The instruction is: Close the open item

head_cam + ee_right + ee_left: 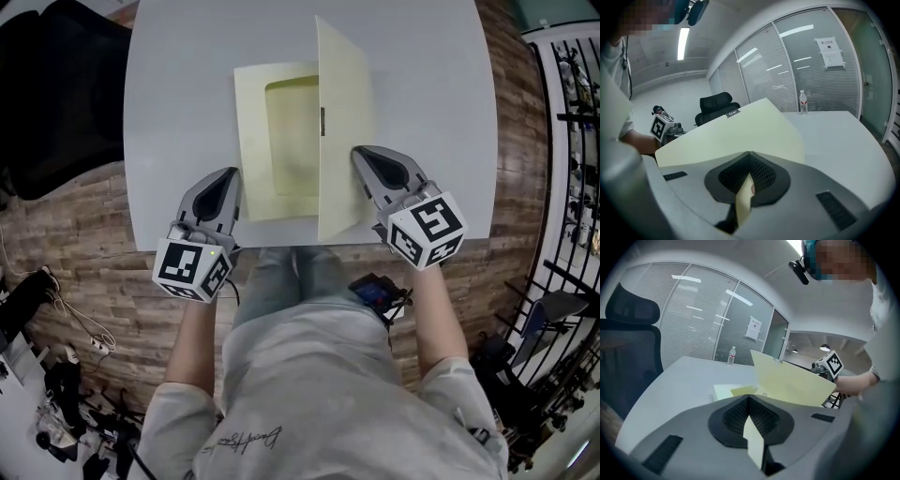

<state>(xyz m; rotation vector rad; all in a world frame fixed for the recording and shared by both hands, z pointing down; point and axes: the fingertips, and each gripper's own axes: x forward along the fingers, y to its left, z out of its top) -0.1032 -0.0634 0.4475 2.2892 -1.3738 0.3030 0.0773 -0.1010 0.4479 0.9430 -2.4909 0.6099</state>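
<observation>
One pale yellow folder (272, 183) lies open on the grey table (178, 84), a darker yellow-green panel (292, 131) showing inside it and its cover (345, 112) standing upright. The right gripper (364, 159) is clamped on that cover's near edge, the left gripper (228, 180) pinched on the folder's near left corner. A black chair (56, 84) stands left of the folder, off the table, and a water bottle (803, 101) stands well behind it.

Pale yellow folder (253, 141) lying partly open on the grey tabletop (187, 75).
Its back leaf lies flat in the upper centre of the frame, showing a darker yellow-green inner rectangle. The cover (347, 141) stands raised along the right side, with a small dark clasp (322, 121) on its free edge.
</observation>
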